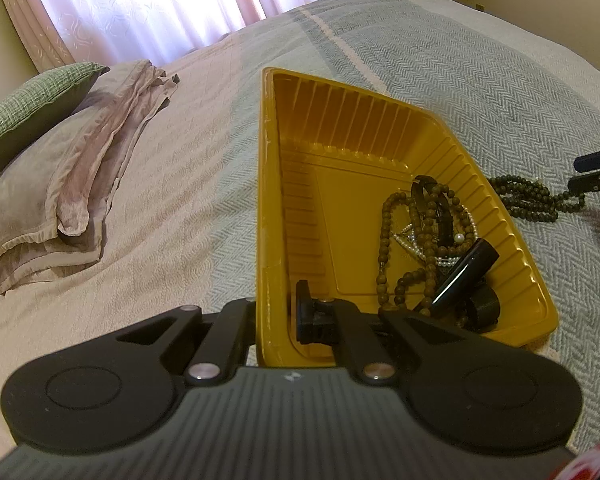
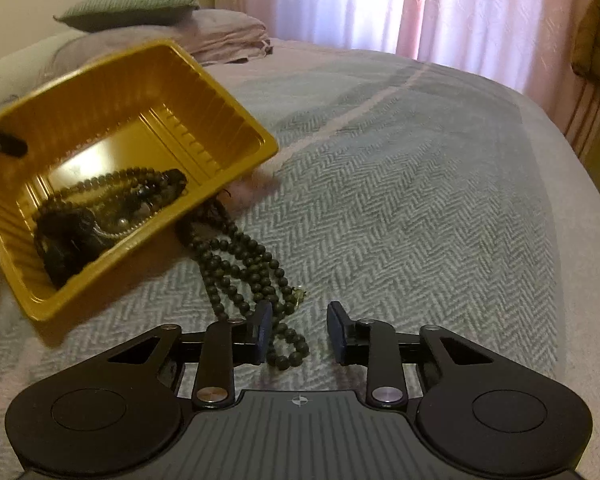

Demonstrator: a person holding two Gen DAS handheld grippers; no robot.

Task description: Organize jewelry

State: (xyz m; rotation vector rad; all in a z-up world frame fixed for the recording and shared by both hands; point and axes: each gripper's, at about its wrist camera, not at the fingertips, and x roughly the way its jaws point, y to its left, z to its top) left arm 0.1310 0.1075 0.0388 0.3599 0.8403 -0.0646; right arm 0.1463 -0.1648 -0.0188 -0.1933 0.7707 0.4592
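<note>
While the yellow plastic tray [image 2: 236, 120] already holds a tangle of brown beads, pearls and black pieces, one dark bead necklace [image 2: 240, 264] remains on the bed. Left gripper [image 1: 276, 316] jaws clamp the tray rim; right gripper [image 2: 298, 332] jaws apart, straddling the necklace's end. Mostly done, I'd judge.

Bead necklace [image 2: 236, 264] end under tray [image 2: 236, 120].

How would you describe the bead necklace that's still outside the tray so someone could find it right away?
On the bed's grey herringbone blanket, look beside the yellow tray. The dark bead necklace lies in loops on the blanket, running from the tray's edge toward the open right gripper. Unlike the other beads, it is not in the tray.
</note>
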